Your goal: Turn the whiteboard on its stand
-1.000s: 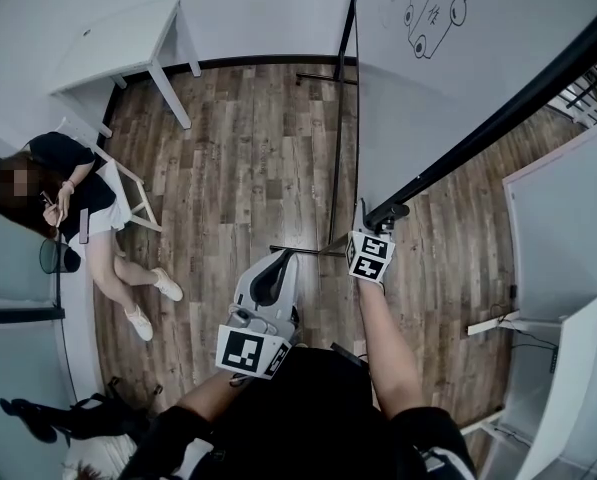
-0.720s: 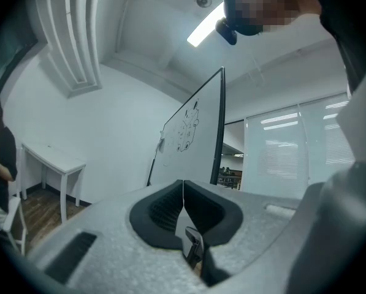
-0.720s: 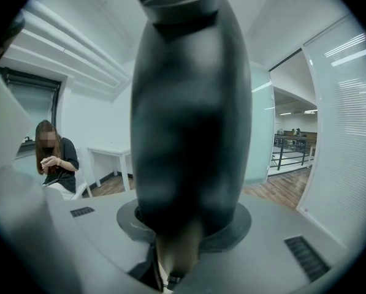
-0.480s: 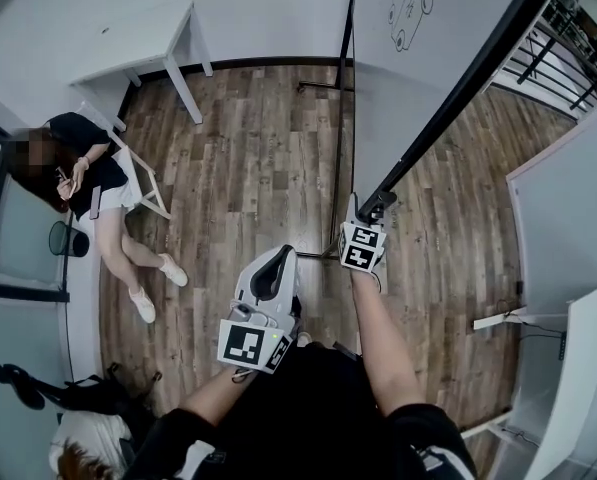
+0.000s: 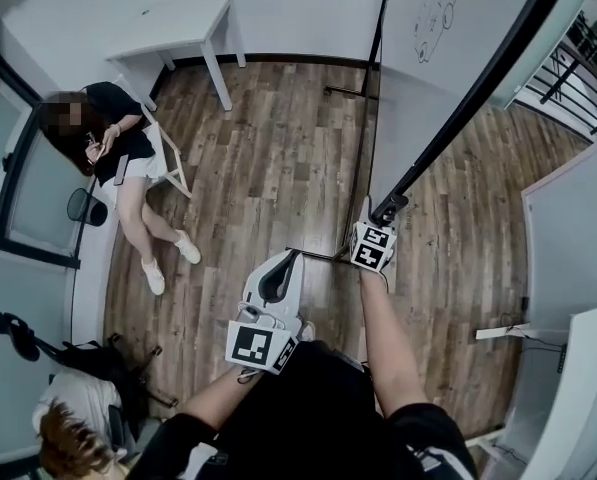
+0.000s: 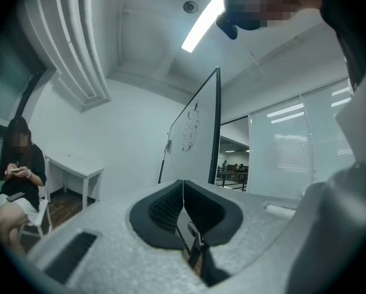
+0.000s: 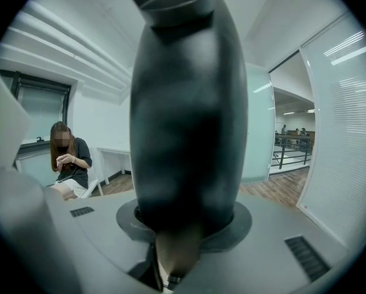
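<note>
Grasping whiteboard frame [image 5: 479, 83]: right gripper [image 5: 385, 209] jaws; left gripper [image 5: 277, 279] jaws clenched, empty; seated person [image 5: 118, 153], table [image 5: 178, 36] beyond.

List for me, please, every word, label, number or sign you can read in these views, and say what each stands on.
No words, numbers or brands can be read in any view.
Whiteboard: a hand-drawn sketch with small marks, too small to read.
Left marker cube and right marker cube: black-and-white square patterns, no letters.
</note>
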Demonstrator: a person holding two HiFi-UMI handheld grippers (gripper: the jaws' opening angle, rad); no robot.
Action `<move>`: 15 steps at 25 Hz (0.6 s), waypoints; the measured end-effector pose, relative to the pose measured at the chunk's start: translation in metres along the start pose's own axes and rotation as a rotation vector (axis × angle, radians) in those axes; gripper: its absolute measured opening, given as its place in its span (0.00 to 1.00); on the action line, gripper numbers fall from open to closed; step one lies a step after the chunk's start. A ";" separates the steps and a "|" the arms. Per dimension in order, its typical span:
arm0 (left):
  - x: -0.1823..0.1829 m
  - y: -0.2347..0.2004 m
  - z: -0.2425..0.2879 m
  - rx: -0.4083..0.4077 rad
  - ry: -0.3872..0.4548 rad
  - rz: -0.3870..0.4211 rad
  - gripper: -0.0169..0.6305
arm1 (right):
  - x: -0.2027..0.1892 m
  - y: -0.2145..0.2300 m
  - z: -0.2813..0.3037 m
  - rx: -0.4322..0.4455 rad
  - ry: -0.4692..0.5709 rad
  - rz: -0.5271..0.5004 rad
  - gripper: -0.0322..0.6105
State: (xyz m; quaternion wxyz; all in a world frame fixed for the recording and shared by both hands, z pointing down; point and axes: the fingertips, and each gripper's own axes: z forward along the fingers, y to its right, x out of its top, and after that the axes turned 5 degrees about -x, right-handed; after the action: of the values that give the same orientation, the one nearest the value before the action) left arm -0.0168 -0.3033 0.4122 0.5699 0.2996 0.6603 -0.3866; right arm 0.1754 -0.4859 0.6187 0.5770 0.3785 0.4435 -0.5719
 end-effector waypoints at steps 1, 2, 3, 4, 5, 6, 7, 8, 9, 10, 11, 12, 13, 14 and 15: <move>0.000 0.001 -0.004 0.002 0.000 0.002 0.05 | -0.001 -0.001 -0.004 0.000 0.002 -0.001 0.25; 0.001 0.003 -0.008 0.003 -0.001 0.003 0.05 | -0.003 -0.001 -0.008 0.000 0.002 -0.002 0.25; 0.000 0.006 -0.012 0.003 -0.003 0.005 0.05 | -0.004 -0.002 -0.013 0.000 0.001 -0.003 0.25; 0.000 0.008 -0.016 0.003 -0.005 0.006 0.05 | -0.006 -0.002 -0.017 0.001 -0.002 -0.004 0.25; -0.002 0.011 -0.019 0.002 -0.008 0.008 0.05 | -0.008 -0.003 -0.022 0.002 -0.003 -0.004 0.25; -0.003 0.013 -0.023 0.001 -0.010 0.009 0.05 | -0.010 -0.003 -0.026 0.002 -0.002 -0.004 0.25; -0.004 0.014 -0.027 -0.001 -0.012 0.010 0.05 | -0.011 -0.004 -0.029 0.002 0.000 -0.004 0.25; -0.006 0.015 -0.030 -0.001 -0.013 0.012 0.05 | -0.012 -0.004 -0.033 0.000 0.001 -0.004 0.25; -0.007 0.016 -0.034 -0.001 -0.015 0.014 0.05 | -0.013 -0.004 -0.037 -0.001 0.003 -0.006 0.25; -0.009 0.017 -0.038 -0.002 -0.016 0.015 0.05 | -0.013 -0.004 -0.040 -0.001 0.006 -0.008 0.25; -0.010 0.018 -0.042 -0.003 -0.018 0.016 0.05 | -0.013 -0.005 -0.044 0.000 0.012 -0.009 0.25; -0.010 0.018 -0.046 -0.003 -0.018 0.016 0.05 | -0.014 -0.005 -0.048 0.000 0.017 -0.011 0.25; -0.011 0.017 -0.051 -0.002 -0.017 0.016 0.05 | -0.016 -0.005 -0.052 -0.001 0.017 -0.013 0.25; -0.010 0.016 -0.057 -0.002 -0.016 0.016 0.05 | -0.020 -0.005 -0.056 -0.003 0.013 -0.014 0.25; -0.010 0.015 -0.063 -0.001 -0.014 0.015 0.05 | -0.023 -0.006 -0.061 -0.006 0.010 -0.016 0.25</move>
State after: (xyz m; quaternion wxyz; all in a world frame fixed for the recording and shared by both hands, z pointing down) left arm -0.0355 -0.2411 0.4223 0.5773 0.3016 0.6544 -0.3842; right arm 0.1654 -0.4215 0.6212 0.5714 0.3762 0.4511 -0.5731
